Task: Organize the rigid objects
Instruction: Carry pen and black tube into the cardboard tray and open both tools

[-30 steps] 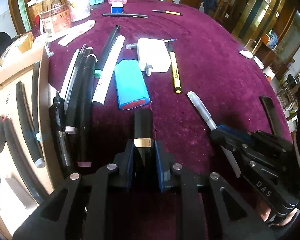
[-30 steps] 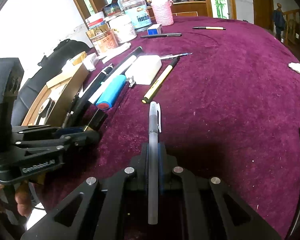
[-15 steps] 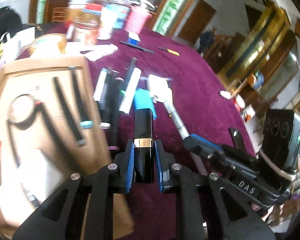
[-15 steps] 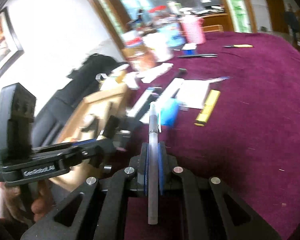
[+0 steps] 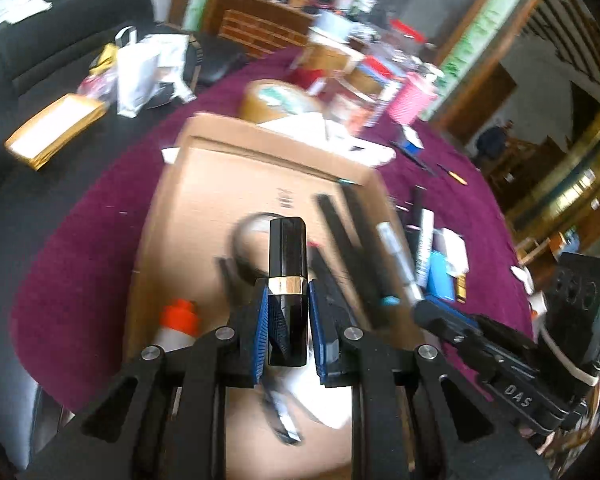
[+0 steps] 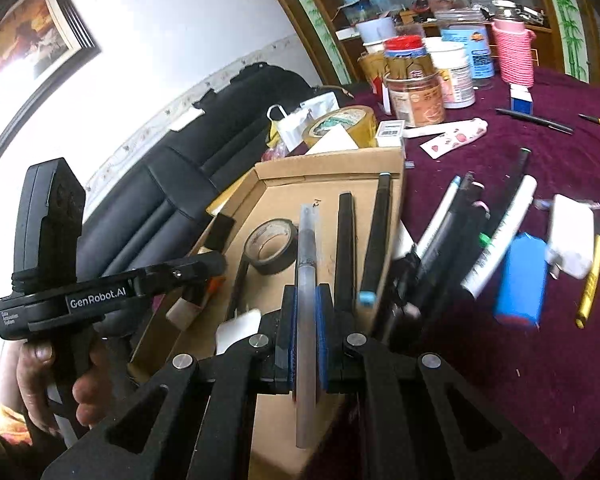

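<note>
Pen (image 6: 306,280) between right claw (image 6: 305,304) pads

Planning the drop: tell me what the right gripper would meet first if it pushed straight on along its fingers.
Probably the floor of the cardboard box, just beside the roll of dark tape. The right gripper, shut on a grey pen, points down into it; depth is uncertain.

Motion-blurred jars (image 5: 364,80) behind the cardboard tray (image 5: 204,208); white scrap (image 5: 316,404) half hidden.

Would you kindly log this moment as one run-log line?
left claw: shut on black tube | right claw: shut on clear pen | both over box | nothing released
</note>
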Available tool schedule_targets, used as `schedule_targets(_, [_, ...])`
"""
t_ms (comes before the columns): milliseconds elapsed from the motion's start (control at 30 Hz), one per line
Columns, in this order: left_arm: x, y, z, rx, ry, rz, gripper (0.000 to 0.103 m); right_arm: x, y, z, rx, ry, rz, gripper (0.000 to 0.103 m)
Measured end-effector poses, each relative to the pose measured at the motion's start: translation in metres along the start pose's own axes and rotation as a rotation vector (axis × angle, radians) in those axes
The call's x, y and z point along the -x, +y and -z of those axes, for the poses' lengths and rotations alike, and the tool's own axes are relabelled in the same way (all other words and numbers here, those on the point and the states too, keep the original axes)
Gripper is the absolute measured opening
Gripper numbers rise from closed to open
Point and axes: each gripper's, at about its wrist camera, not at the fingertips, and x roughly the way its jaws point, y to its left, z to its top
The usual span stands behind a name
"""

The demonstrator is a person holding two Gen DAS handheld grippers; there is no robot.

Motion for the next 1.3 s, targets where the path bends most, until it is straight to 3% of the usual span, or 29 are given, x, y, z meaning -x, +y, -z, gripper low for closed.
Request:
schedule_targets(267, [-0.017,0.025,-0.005,0.014,0.027,-0.097,0.016,-0.037,-0.004,-0.014,-0.002,0.071,0.050,0.008])
schedule_targets(467, [-0.027,0.028,-0.009,0.018,0.062,-0.106,0.016,-0.051,-0.001,-0.019,0.030,0.105,0.083,0.008])
schedule_targets(900, [-0.036,0.026,-0.022,-0.021,0.065,-0.181,0.017,-0.064,0.012,-0.025,0.092,0.149,0.131,0.008])
schedule_targets(1300, [-0.040,0.022,-0.025,-0.046,0.067,-0.193,0.020,-0.069,0.014,-0.024,0.118,0.158,0.165,0.008])
